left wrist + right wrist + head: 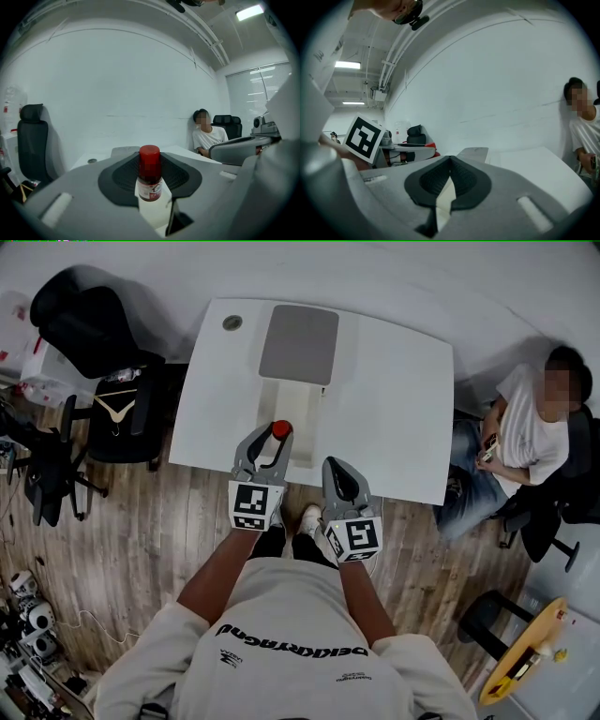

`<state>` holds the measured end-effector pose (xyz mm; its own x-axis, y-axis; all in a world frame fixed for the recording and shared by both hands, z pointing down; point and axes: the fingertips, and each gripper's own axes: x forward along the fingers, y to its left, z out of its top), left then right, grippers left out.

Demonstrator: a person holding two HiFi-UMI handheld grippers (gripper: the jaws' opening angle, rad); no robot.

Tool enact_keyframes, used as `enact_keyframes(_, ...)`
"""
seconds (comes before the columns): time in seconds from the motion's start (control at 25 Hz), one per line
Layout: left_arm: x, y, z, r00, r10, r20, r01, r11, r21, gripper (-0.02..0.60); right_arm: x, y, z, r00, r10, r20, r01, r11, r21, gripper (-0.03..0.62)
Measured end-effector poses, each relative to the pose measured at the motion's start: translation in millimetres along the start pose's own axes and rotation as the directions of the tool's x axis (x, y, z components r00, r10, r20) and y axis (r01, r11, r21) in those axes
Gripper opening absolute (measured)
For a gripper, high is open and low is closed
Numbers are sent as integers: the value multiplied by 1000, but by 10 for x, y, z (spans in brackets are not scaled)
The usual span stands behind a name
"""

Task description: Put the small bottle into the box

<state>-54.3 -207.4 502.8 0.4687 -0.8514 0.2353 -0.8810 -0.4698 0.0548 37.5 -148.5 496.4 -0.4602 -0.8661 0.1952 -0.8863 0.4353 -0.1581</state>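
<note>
The left gripper (270, 448) is held over the near edge of the white table (394, 399), and its jaws are clamped on the small bottle (150, 174), which is kept upright between the dark pads with its red cap uppermost. In the head view the cap is seen against the near end of the box (306, 424), a pale, open tray set lengthwise on the table. Whether the bottle is already lowered within its walls or only held above them cannot be settled from that steep angle. A grey panel (298, 343), possibly the box's lid, is laid at the far end of the box. Just to the right, the right gripper (337, 471) is held beside the left one near the table's edge. Its jaws are brought together at the tips, and nothing is held between them. At the far right, beyond the table's corner, a person (530, 427) in a white shirt is seated against the wall.
</note>
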Motion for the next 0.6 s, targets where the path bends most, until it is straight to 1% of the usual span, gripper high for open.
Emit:
enact_keyframes(0.2, 112, 19, -25, 1000, -12, -2, 12, 1000, -10, 137, -6, -45, -47, 1000, -16, -7, 16, 1000, 5, -2)
enact_keyframes(0.32, 168, 63, -51, 1000, -1, -7, 1, 1000, 0, 137, 14, -52, -73, 1000, -20, -13, 20, 1000, 9, -2)
enact_keyframes(0.6, 326, 98, -150, 1000, 3, -20, -3, 1000, -14, 137, 68, -73, -124, 1000, -22, -23, 22, 1000, 8, -2)
